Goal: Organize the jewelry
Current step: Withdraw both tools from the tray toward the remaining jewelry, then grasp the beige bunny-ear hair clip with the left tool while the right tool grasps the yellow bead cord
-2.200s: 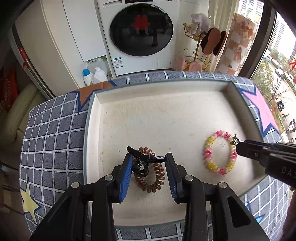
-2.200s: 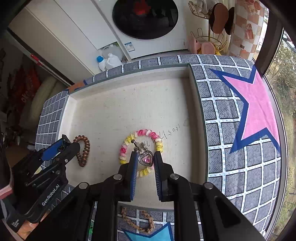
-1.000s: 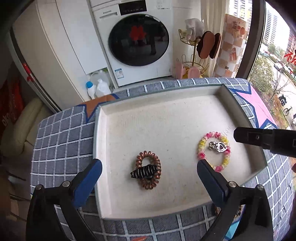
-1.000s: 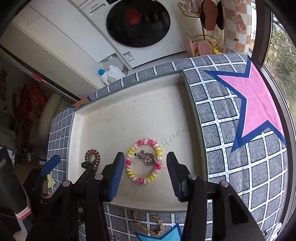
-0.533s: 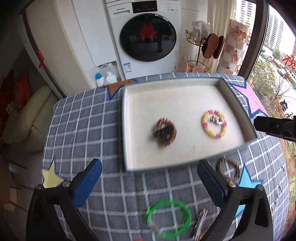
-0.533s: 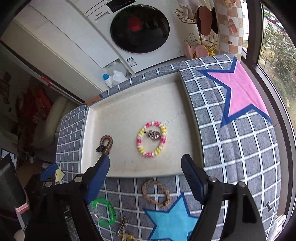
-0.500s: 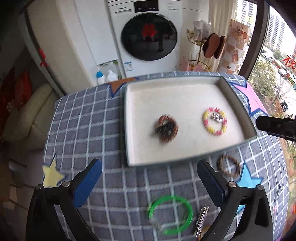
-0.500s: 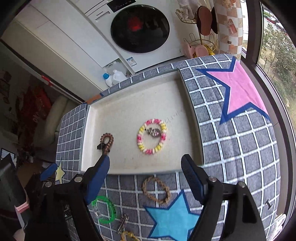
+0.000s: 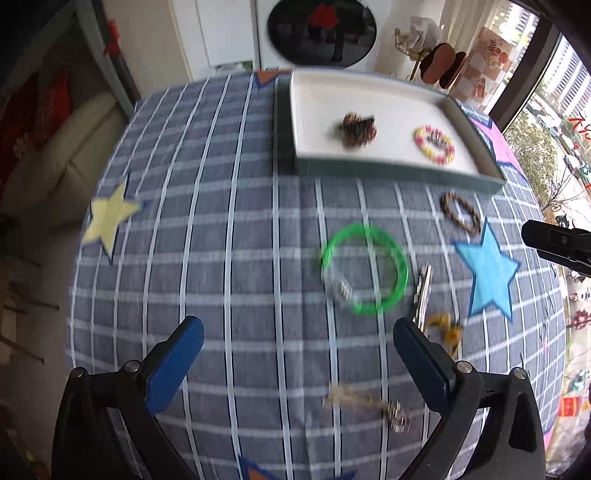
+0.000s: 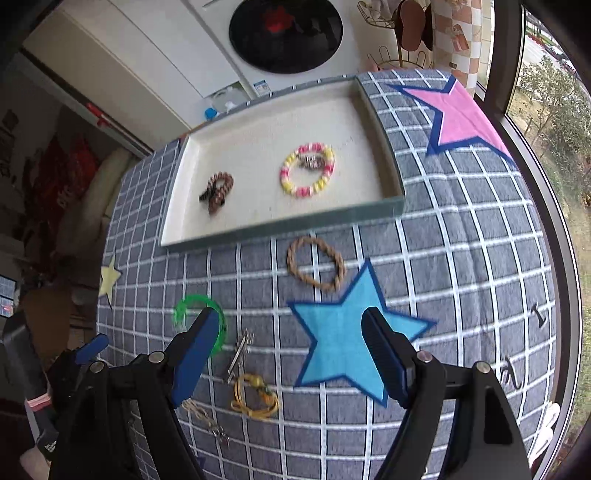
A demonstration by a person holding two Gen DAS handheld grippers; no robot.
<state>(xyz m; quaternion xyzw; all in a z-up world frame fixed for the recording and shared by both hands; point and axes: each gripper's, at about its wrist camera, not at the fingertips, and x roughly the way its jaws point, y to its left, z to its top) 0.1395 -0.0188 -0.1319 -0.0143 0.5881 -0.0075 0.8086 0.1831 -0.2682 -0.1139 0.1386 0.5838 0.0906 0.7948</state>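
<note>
A cream tray (image 9: 402,168) (image 10: 284,227) holds a brown coil hair tie with a black clip (image 9: 357,129) (image 10: 218,192) and a pink-yellow bead bracelet with a heart pendant (image 9: 434,144) (image 10: 307,170). On the cloth lie a green ring (image 9: 365,268) (image 10: 184,308), a brown braided bracelet (image 9: 461,213) (image 10: 316,268), a silver hairpin (image 9: 423,291) (image 10: 240,354), a yellow cord piece (image 9: 445,330) (image 10: 255,397) and a thin chain (image 9: 369,404) (image 10: 205,417). My left gripper (image 9: 297,362) (image 10: 88,349) and right gripper (image 10: 288,354) are open and empty, well back from the tray.
The table wears a grey checked cloth with a blue star (image 10: 351,332), a pink star (image 10: 461,114) and a yellow star (image 9: 109,218). A washing machine (image 10: 286,35) and a shoe rack (image 9: 436,62) stand behind. A window is at the right.
Both grippers released their items in the tray, opened wide and pulled back and up, so the loose jewelry on the cloth now shows. The left view is motion-blurred.
</note>
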